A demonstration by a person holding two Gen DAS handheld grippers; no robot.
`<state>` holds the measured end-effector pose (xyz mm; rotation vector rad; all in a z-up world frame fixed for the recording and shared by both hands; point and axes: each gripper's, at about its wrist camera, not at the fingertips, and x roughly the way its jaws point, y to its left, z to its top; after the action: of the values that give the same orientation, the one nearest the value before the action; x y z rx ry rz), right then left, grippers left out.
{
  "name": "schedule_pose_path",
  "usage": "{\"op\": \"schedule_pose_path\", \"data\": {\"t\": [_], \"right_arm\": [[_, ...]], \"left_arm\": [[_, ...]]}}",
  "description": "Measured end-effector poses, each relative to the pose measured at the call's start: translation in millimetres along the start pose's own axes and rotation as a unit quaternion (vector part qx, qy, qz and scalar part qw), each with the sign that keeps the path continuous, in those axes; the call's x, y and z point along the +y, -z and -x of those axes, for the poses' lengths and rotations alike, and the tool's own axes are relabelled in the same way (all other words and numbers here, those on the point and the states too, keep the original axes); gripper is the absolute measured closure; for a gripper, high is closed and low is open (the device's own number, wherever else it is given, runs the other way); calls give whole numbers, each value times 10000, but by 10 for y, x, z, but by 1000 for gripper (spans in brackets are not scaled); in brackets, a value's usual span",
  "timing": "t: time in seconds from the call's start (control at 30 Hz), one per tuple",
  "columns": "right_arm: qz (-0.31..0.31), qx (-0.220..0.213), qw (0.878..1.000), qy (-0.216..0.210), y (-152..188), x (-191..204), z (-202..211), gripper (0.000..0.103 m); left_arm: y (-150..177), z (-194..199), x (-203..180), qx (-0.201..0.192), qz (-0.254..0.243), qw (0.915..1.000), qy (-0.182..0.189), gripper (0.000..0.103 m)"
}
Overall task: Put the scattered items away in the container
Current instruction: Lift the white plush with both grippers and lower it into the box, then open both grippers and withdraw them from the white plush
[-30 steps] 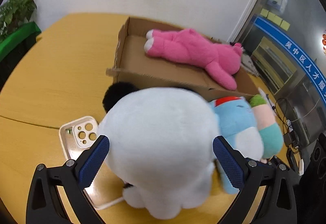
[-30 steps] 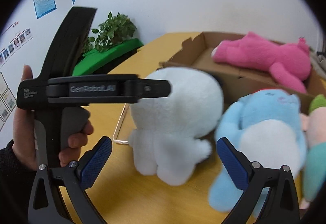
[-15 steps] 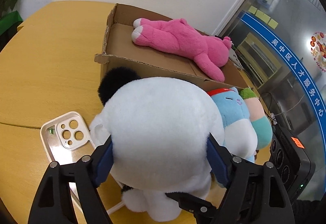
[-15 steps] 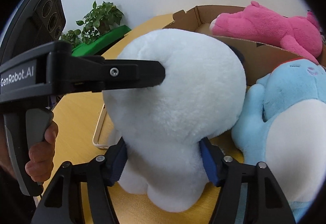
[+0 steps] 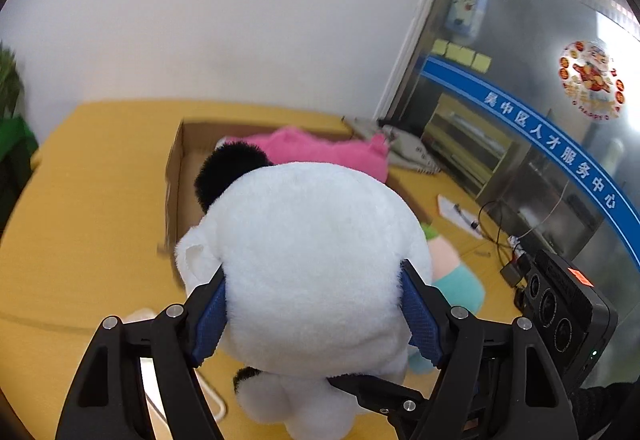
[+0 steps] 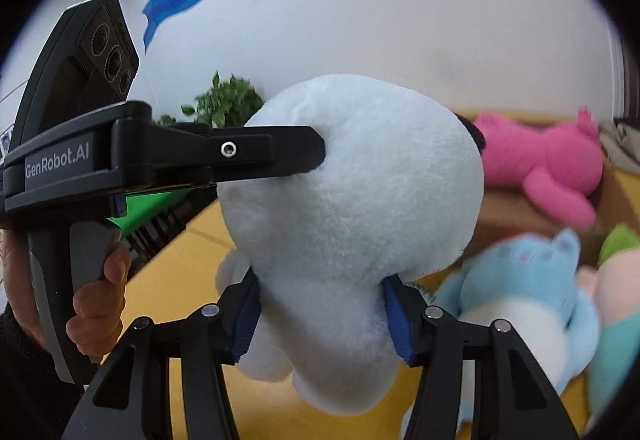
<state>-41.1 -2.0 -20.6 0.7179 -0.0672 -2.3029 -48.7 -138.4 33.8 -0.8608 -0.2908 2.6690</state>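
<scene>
Both grippers, left [image 5: 312, 314] and right [image 6: 322, 318], pinch the white plush panda [image 5: 316, 264], held above the table, near side of the cardboard box [image 5: 178, 168]. Judged light, soft, compressible; grip body flanks.

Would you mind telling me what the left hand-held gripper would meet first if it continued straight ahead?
Carrying the white plush toy, the left hand-held gripper would probably reach the cardboard box first; depth is unclear.

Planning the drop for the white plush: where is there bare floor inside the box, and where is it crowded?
Cardboard box: bare floor at its left end, between the left wall and the pink plush, which fills the far side. Outside the near right corner it is crowded: blue plush and pastel plush. Both grippers clamp the white plush.
</scene>
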Motion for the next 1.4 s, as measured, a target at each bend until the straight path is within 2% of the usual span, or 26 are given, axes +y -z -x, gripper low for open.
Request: {"op": "schedule_pose_path", "data": {"t": [0.13,0.27,0.33,0.43,0.53,0.63,0.8,0.87,0.93,1.0,1.07,1.1,1.13,1.17,1.23,1.3,1.33,1.4], "right_arm": [[194,-550,9982,161,-507,-57,179,49],[199,-881,9955,282,-974,-214,125,49],[64,-934,9951,331,-1161,-352,-27,49],[-231,-786,9960,367,-1286,-558,-387,49],[-443,-487,9970,415,-1221,-757,-812,49],[-763,-92,9962,406,-993,-903,-1236,49],[-1164,909,9884,351,-558,-983,-1902,50],[-1160,1094,9862,446,-488,-953,-2009,49],[-1069,1178,9860,503,-485,-910,-2044,48],[-1052,1261,9851,513,-472,-904,-2054,41],[-1123,1271,9842,517,-476,-935,-2022,37],[-1188,1215,9840,535,-473,-939,-1960,34],[-1297,1105,9837,572,-475,-949,-1860,25],[-1408,941,9835,632,-507,-1028,-1764,20],[-1456,550,9846,795,-528,-1019,-1409,18],[-1290,316,9860,1008,-525,-964,-1120,13],[-1100,235,9871,1141,-527,-921,-937,4],[-818,204,9879,1301,-520,-854,-736,0]], "left_arm": [[-521,39,-160,-367,-431,9983,131,22],[-965,-179,-229,-552,-716,9957,185,22],[-1171,-370,-77,-540,-749,9956,183,22],[-1332,-821,260,-285,-655,9973,148,22],[-1261,-1267,607,66,-450,9988,188,23],[-1057,-1721,997,513,-88,9985,184,23],[-545,-2236,1435,1234,456,9910,-247,22],[-422,-2235,1504,1199,570,9908,-278,20],[-383,-2192,1554,1155,694,9904,-309,13],[-349,-2172,1585,1190,744,9895,-353,8],[-372,-2157,1487,1170,737,9895,-412,8],[-416,-2152,1393,1129,721,9899,-465,8],[-444,-2083,1335,1046,707,9906,-520,8],[-473,-1979,1281,924,687,9917,-574,8],[-519,-1666,1143,645,565,9945,-609,8],[-534,-1329,945,344,356,9969,-606,1],[-529,-1166,835,202,263,9974,-641,0],[-494,-882,619,8,130,9972,-733,0]]}}
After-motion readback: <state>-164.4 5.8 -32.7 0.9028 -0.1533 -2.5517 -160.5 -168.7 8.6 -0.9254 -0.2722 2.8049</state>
